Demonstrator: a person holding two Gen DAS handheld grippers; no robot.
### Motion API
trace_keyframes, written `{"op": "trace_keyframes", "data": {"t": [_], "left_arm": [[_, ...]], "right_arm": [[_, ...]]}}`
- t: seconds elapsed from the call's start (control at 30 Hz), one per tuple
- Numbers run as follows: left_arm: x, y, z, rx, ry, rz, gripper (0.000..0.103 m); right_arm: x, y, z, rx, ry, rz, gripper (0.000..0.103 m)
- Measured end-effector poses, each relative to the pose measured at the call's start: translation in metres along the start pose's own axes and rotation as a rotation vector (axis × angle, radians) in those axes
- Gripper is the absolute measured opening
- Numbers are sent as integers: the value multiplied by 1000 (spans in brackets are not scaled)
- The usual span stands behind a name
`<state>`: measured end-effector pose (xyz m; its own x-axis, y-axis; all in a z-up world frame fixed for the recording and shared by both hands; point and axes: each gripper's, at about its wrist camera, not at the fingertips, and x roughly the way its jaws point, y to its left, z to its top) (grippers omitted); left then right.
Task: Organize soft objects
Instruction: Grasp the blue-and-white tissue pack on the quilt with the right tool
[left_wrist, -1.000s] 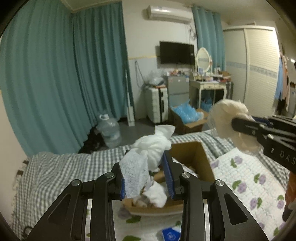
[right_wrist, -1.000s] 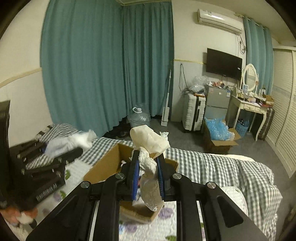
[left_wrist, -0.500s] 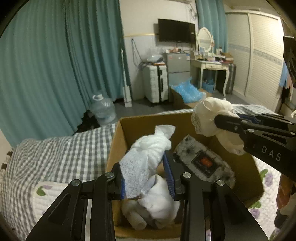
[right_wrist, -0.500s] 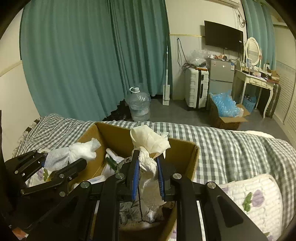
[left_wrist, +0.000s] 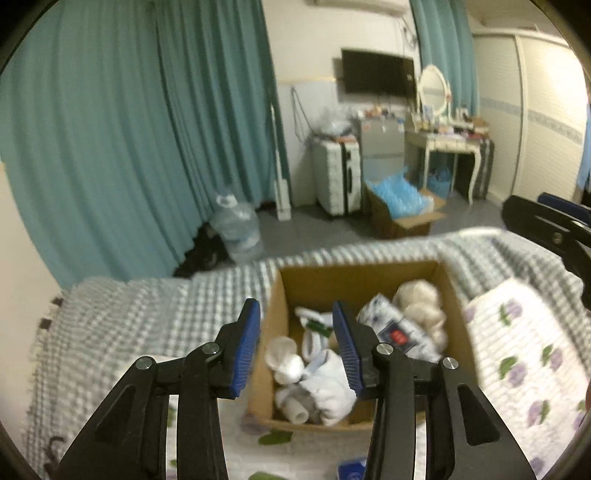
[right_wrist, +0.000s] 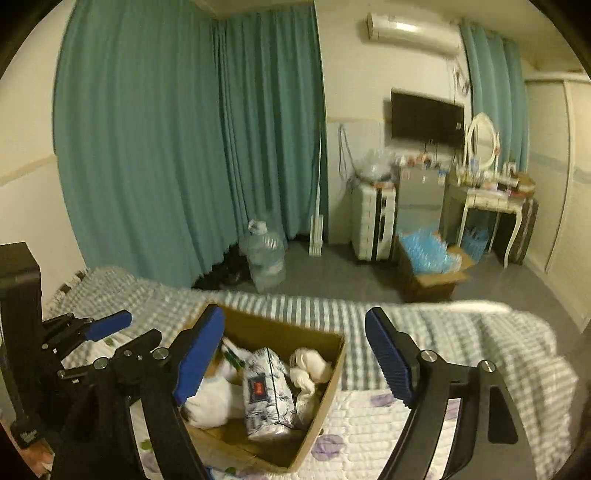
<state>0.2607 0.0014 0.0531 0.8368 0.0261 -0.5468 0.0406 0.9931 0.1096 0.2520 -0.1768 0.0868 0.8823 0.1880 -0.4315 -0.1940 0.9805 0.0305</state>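
A cardboard box (left_wrist: 369, 275) sits on the bed and holds soft things: white socks and cloths (left_wrist: 325, 384), a cream lacy bundle (left_wrist: 421, 306) and a patterned tissue pack (left_wrist: 395, 332). My left gripper (left_wrist: 295, 347) is open and empty above the box's near left side. My right gripper (right_wrist: 295, 360) is open wide and empty above the box (right_wrist: 332, 373); the cream bundle (right_wrist: 308, 365) and tissue pack (right_wrist: 267, 391) lie below it. The left gripper also shows in the right wrist view (right_wrist: 107, 338), and the right gripper's fingers (left_wrist: 546, 225) at the right edge of the left wrist view.
The bed has a grey checked cover (left_wrist: 147, 317) and a white quilt with purple flowers (left_wrist: 517, 350). Beyond the bed's far edge are a water jug (left_wrist: 236, 225), a suitcase (left_wrist: 336, 177), an open box of blue bags (left_wrist: 399, 206) and a dressing table (left_wrist: 450, 147).
Both grippers have opened and let go: the white cloth and the cream bundle now lie in the box. Both grippers have pulled up and back from the box.
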Motion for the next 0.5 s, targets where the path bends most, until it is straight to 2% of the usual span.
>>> {"op": "trace_keyframes", "data": {"t": [0.03, 0.07, 0.1, 0.17, 0.23, 0.3, 0.5], "left_arm": [[-15, 4, 6, -7, -20, 0, 49], [-38, 7, 12, -16, -48, 0, 72], [-51, 10, 16, -24, -69, 2, 89], [-97, 18, 20, -48, -176, 20, 92], [-129, 25, 22, -48, -238, 24, 92], [-156, 31, 20, -48, -256, 26, 92], [-211, 50, -7, -49, -295, 26, 92]], "right_arm": [[-18, 1, 6, -6, -22, -1, 83], [-43, 5, 15, -13, -53, -4, 84], [-61, 8, 21, -18, -74, -8, 86], [-102, 14, 33, -24, -117, -16, 91], [-134, 19, 40, -24, -150, -16, 96], [-167, 25, 43, -24, -175, -18, 102], [-232, 57, 24, -76, -184, -25, 103]]}}
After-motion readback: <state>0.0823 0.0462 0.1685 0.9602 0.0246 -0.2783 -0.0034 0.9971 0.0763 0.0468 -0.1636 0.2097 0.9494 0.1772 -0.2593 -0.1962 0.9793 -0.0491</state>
